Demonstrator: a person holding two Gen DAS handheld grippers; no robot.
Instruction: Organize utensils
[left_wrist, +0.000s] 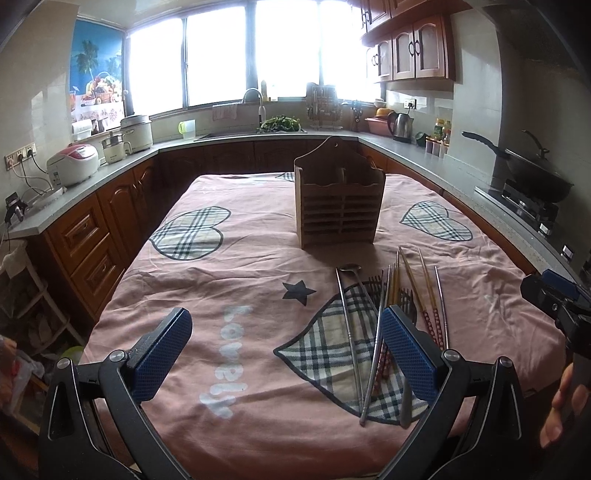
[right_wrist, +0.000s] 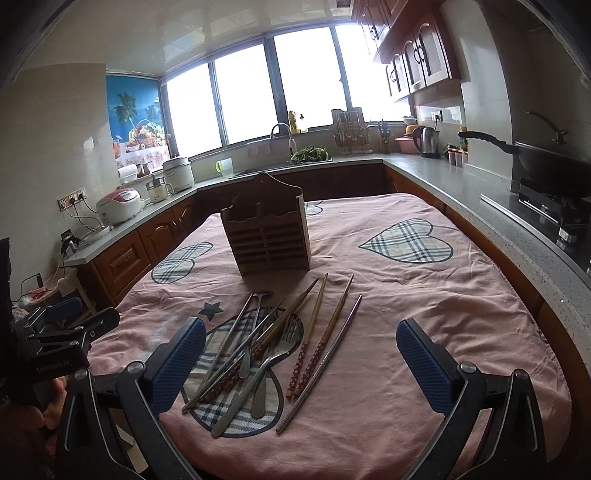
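A wooden utensil holder (left_wrist: 339, 201) (right_wrist: 267, 230) stands upright on the pink tablecloth, beyond a loose pile of utensils. The pile (left_wrist: 384, 321) (right_wrist: 266, 350) holds metal spoons, forks (right_wrist: 286, 332), metal chopsticks (right_wrist: 321, 365) and wooden chopsticks (right_wrist: 321, 332) with red patterned ends. My left gripper (left_wrist: 286, 349) is open and empty, just left of the pile, its right finger (left_wrist: 406, 354) over it. My right gripper (right_wrist: 301, 365) is open and empty, above the near end of the pile. Each gripper shows at the edge of the other's view: the right one (left_wrist: 554, 299) and the left one (right_wrist: 62, 321).
The table (right_wrist: 424, 295) has a pink cloth with plaid hearts. Kitchen counters surround it: rice cookers (left_wrist: 74, 164) on the left, a sink (left_wrist: 255, 134) at the back, a kettle (left_wrist: 400, 125) and a wok on a stove (left_wrist: 532, 173) on the right.
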